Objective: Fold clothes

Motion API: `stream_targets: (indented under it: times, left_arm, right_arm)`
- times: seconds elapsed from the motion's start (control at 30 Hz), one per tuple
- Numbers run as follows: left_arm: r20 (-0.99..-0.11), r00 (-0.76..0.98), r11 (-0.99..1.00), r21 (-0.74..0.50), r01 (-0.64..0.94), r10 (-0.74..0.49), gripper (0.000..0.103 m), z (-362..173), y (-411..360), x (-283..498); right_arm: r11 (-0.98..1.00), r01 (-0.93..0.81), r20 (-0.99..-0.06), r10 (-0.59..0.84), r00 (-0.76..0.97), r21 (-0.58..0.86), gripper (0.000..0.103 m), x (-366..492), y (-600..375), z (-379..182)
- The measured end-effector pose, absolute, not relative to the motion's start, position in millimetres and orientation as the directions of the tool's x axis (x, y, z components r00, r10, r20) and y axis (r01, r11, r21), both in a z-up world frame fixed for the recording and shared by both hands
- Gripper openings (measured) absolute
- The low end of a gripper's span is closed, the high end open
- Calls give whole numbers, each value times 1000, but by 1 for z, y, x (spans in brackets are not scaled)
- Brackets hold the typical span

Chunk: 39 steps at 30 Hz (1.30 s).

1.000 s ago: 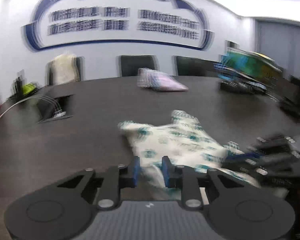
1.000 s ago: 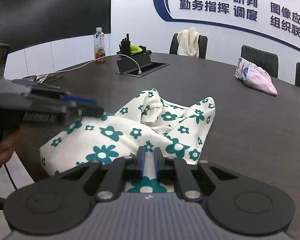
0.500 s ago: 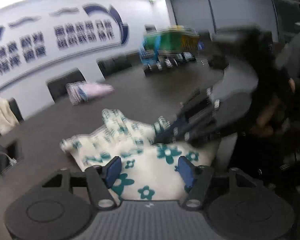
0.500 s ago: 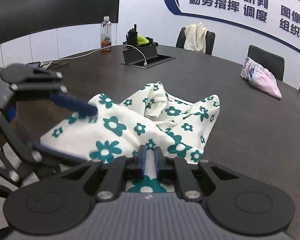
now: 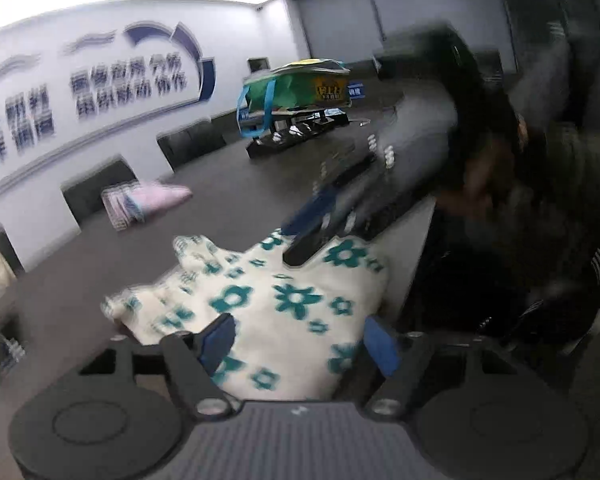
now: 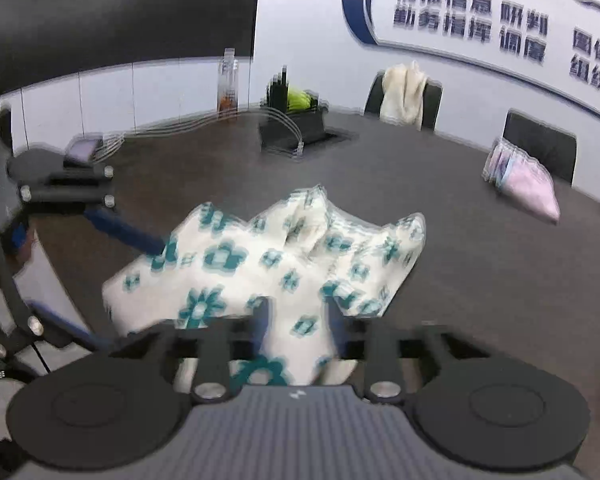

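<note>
Wrist views—close, facing, shared garment

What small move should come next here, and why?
Probably close the left tool on the near edge of the garment. Its fingers stand open either side of the cloth, the right tool has also opened, and the garment lies crumpled on the table, so neither tool grips it yet.

wall lettering blurred, bottle smeared
</note>
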State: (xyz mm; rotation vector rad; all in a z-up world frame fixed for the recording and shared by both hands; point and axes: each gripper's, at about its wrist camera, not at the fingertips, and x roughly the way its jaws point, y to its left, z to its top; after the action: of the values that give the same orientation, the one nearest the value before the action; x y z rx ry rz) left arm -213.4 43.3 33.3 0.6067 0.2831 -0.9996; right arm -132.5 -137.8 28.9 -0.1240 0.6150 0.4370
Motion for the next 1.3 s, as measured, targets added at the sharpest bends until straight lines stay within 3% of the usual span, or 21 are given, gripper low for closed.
stream_targets:
  times: [0.1,0.17,0.23,0.47,0.83,1.0,1.1,1.17,1.23,1.3]
  left_arm:
    - [-508,485,319,381,868,-712,72,29,33,-206]
    - [-522,468,279,401,873,-713,72,25,25,-203]
    - [-526,468,248,434,866,-710,72,22,19,-203]
    - [-473,530,264,518,813,-704,72,8,27,-227]
    - [-383,599,160,736,658,-703,74,-34,37,-284]
    - [-390,609,124,767,630,-691,72,-52,34,-282]
    - [-421,584,131,723,678,-694,70,-49,33,-272]
    - [-449,554,147,669,729,-701,68,-41,34,-265]
    - [-479,517,165,600,782,-710,67,-32,37,-254]
    - [-509,468,190,505,842,-723,66,-21,43,-240]
  right_arm:
    - [898,-439,-578,373,725,29,43,-123,-139,34]
    - [895,-444,-576,382,723,38,28,-116,-139,38]
    - [893,-449,-573,391,720,46,18,-110,-139,41]
    - [857,-499,-701,434,566,128,18,-70,-141,29]
    - [823,-547,-717,473,512,153,18,-121,-136,31]
    - [806,-570,-719,490,493,159,18,-142,-130,32]
    - [808,-570,-706,492,509,152,18,-150,-130,34]
    - [797,-589,-677,508,532,135,24,-155,-138,40]
    - [778,-620,-633,532,562,104,54,-164,-151,50]
    - [728,-683,-566,590,575,65,77,-181,-166,60]
